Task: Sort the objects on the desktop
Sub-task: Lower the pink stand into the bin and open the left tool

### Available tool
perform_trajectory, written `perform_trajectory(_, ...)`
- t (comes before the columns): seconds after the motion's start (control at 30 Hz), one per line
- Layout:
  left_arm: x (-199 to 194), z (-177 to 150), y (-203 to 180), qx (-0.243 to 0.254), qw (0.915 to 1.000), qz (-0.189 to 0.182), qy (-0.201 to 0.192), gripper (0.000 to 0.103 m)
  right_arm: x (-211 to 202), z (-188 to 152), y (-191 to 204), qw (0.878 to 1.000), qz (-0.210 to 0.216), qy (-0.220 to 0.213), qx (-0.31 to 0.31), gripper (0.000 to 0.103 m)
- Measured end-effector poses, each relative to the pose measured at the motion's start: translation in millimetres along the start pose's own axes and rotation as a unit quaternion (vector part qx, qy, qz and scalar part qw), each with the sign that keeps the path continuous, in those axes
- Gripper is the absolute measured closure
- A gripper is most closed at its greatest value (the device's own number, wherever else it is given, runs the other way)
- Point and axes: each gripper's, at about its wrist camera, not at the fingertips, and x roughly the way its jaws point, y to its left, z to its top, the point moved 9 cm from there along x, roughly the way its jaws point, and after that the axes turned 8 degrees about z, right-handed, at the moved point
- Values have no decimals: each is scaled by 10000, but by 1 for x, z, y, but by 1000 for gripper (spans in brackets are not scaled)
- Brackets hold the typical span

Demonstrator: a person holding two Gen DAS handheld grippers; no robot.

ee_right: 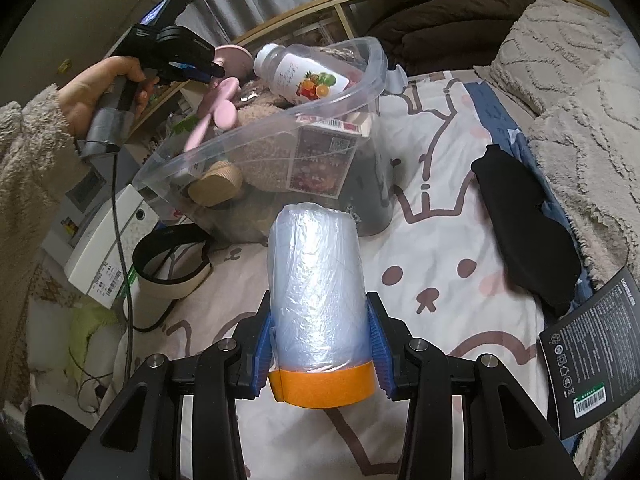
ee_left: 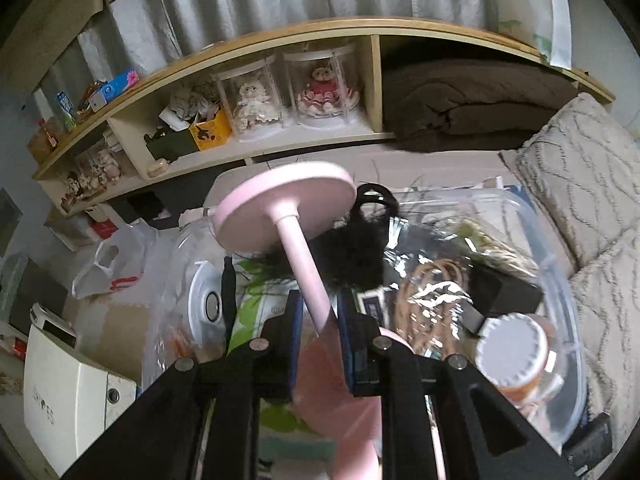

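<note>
Right gripper (ee_right: 320, 344) clamps a light, slippery plastic-film roll (ee_right: 316, 292) near its orange end. At eleven o'clock, the left gripper (ee_left: 316, 316) seemingly pinches a stiff pink stand's (ee_left: 298, 240) stem over the clear bin (ee_right: 256, 128).

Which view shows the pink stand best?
Left wrist: the pink stand fills the frame, its stem between the left gripper fingers, disc end up. Right wrist shows it small and far away at the clear bin.

Right tool (ee_right: 322, 344) clamps a plastic film roll (ee_right: 316, 280) above the bed (ee_right: 440, 216).
Beyond it, the left tool (ee_right: 214, 70) holds a pink stand (ee_right: 218, 114) over the clear bin (ee_right: 360, 92), which holds a bottle (ee_right: 300, 72).
</note>
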Motion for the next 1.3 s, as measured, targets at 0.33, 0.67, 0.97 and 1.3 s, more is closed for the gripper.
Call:
perform_trajectory(0.33,20,6,53,-378,9979,533,27,90,12,-5,-4,9998,18,180,20,60)
perform_trajectory(0.67,17,-12,4,282,9995,58,120,87,13,-8,-1,9997,-27,240,-27,60)
perform_trajectory(0.97,-10,-7,4,573,9974,221,-389,32,23,-13,-9,9993,94,297,209,60)
perform_trajectory(1.3,-69,-28,9,70,9957,-37,-923,31,20,-9,-11,9996,49,70,286,60)
